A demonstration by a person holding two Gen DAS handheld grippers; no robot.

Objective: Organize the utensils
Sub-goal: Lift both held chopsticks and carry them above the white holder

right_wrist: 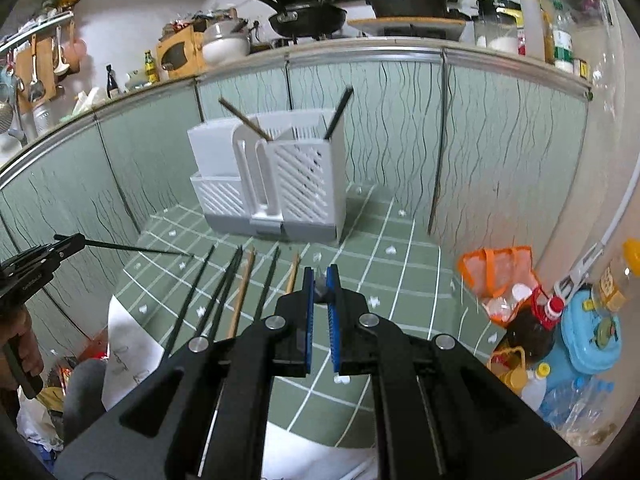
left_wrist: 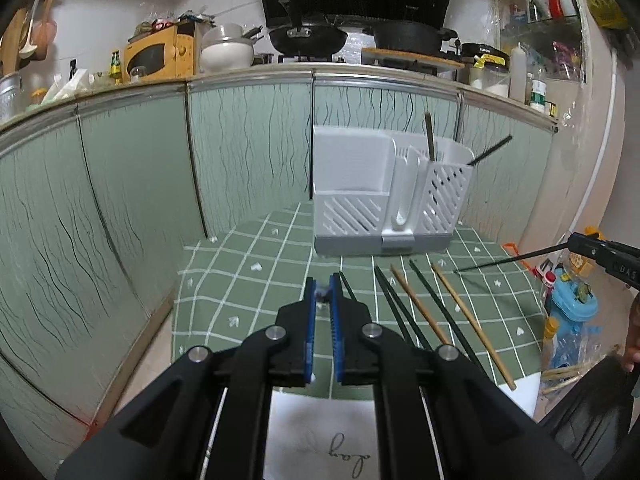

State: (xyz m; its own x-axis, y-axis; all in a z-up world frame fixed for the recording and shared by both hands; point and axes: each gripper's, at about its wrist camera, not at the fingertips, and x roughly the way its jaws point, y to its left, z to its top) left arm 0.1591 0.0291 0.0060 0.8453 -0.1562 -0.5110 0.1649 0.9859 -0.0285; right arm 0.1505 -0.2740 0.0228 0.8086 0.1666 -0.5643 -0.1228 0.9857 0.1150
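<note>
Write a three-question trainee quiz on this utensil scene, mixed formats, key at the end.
1. True or false: the left gripper and the right gripper are both empty.
2. How many light brown wooden chopsticks lie on the green checked tablecloth?
3. What stands in the white slotted plastic utensil holder? A) one brown chopstick and one dark chopstick. B) two metal spoons. C) nothing.

Key:
1. False. Each gripper is shut on a thin black chopstick, the left's and the right's.
2. Two.
3. A.
</note>
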